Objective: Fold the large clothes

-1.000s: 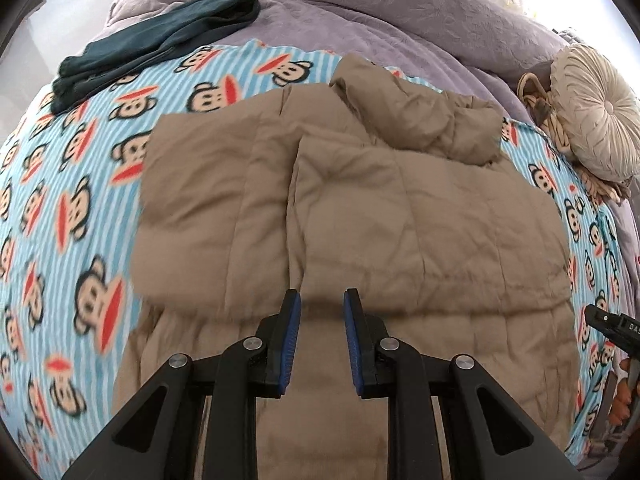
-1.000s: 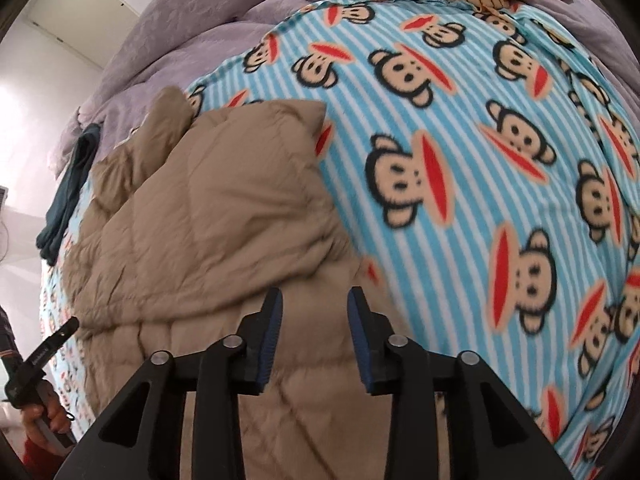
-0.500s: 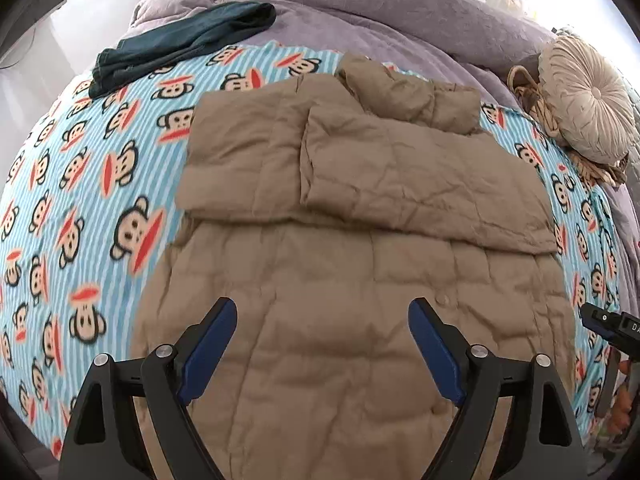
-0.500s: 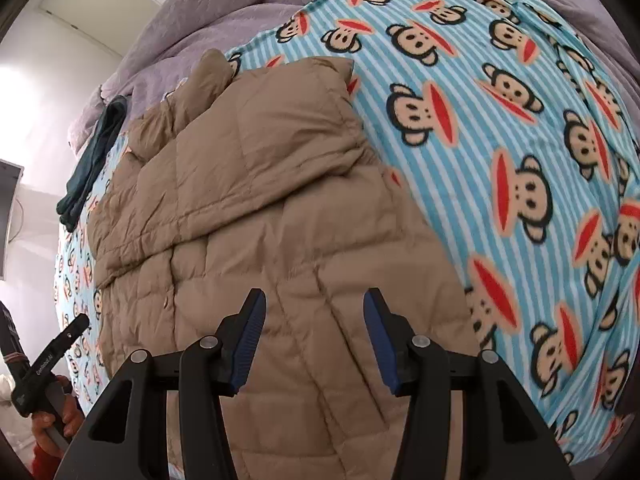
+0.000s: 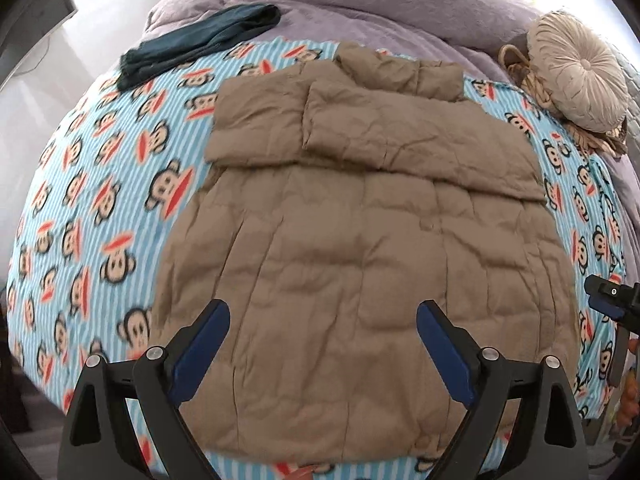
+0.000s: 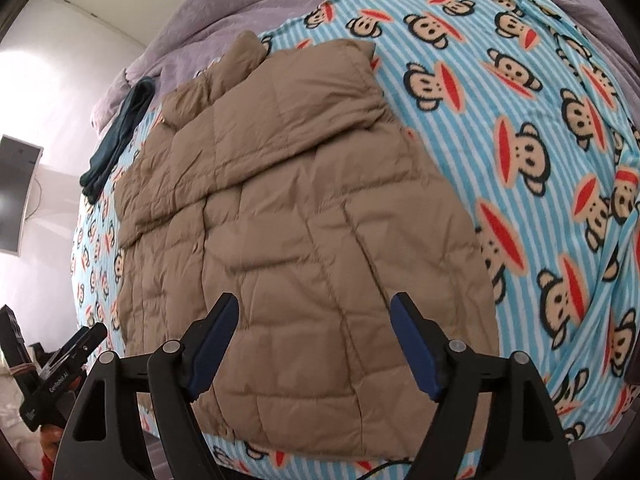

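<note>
- Left wrist view: the left gripper (image 5: 322, 344) fills the bottom of the frame, its blue-padded fingers spread wide and pinching nothing
- The tan puffer jacket (image 5: 360, 248) lies flat across the centre on the monkey-print blanket (image 5: 92, 200), both sleeves folded across its upper part, hood toward the top of the frame
- A dark teal garment (image 5: 200, 42) lies at upper left on the lilac bedspread (image 5: 380, 4); a round pleated cushion (image 5: 580, 76) sits at upper right
- The right gripper (image 5: 608, 300) pokes in at the right edge, beside the jacket
- Right wrist view: the right gripper (image 6: 314, 344) at the bottom is spread apart, empty, over the hem of the tan puffer jacket (image 6: 288, 220), which runs from centre toward the upper left
- The left gripper (image 6: 86, 336) shows at lower left; whether it is spread cannot be told here
</note>
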Demonstrator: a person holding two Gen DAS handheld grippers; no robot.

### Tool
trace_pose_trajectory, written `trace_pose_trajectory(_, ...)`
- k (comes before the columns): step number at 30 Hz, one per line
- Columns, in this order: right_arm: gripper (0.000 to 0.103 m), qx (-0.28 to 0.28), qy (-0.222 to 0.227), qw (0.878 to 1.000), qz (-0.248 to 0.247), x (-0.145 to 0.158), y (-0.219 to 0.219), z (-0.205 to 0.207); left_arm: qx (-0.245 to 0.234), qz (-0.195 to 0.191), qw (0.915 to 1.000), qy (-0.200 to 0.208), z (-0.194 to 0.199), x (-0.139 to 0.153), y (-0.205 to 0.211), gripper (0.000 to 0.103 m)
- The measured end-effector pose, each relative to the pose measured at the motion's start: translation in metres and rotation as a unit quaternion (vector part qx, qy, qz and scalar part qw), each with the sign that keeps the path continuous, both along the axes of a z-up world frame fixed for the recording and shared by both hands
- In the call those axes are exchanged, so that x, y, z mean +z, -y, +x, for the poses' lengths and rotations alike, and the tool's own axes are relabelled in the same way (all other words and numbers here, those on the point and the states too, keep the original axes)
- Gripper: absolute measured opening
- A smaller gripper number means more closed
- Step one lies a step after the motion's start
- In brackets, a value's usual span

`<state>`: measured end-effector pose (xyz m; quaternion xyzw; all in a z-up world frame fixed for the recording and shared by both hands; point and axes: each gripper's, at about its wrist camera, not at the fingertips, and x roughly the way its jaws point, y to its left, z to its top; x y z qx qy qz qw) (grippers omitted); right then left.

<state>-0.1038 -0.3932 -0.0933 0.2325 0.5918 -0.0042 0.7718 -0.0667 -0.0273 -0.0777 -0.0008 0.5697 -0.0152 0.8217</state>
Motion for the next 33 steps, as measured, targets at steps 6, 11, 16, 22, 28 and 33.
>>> trace_pose_trajectory(6, 0.085, 0.020, -0.009, 1.000, 0.012, -0.004, -0.007, -0.017, 0.019, 0.003, 0.9997, -0.013, -0.031, -0.002, -0.001, 0.095)
trace_pose_trajectory(11, 0.086, 0.021, -0.010, 0.999, 0.026, -0.003, -0.011, -0.030, 0.017, 0.006, 0.9995, -0.027, -0.045, -0.006, -0.006, 0.095)
trace_pose_trajectory(16, 0.086, 0.018, -0.012, 0.999, 0.032, -0.007, -0.026, -0.044, 0.000, 0.000, 0.9994, -0.035, -0.053, -0.015, -0.017, 0.095)
trace_pose_trajectory(22, 0.087, -0.017, -0.016, 0.999, 0.041, -0.018, -0.050, -0.073, -0.020, -0.010, 0.9987, -0.046, -0.066, -0.031, -0.038, 0.095)
trace_pose_trajectory(28, 0.103, -0.057, -0.005, 0.998, 0.039, -0.025, -0.070, -0.110, -0.019, -0.014, 0.9977, -0.064, -0.089, -0.051, -0.075, 0.095)
trace_pose_trajectory(33, 0.103, -0.121, -0.027, 0.990, 0.070, -0.040, -0.063, -0.137, 0.010, -0.045, 0.9963, -0.073, -0.107, -0.062, -0.119, 0.095)
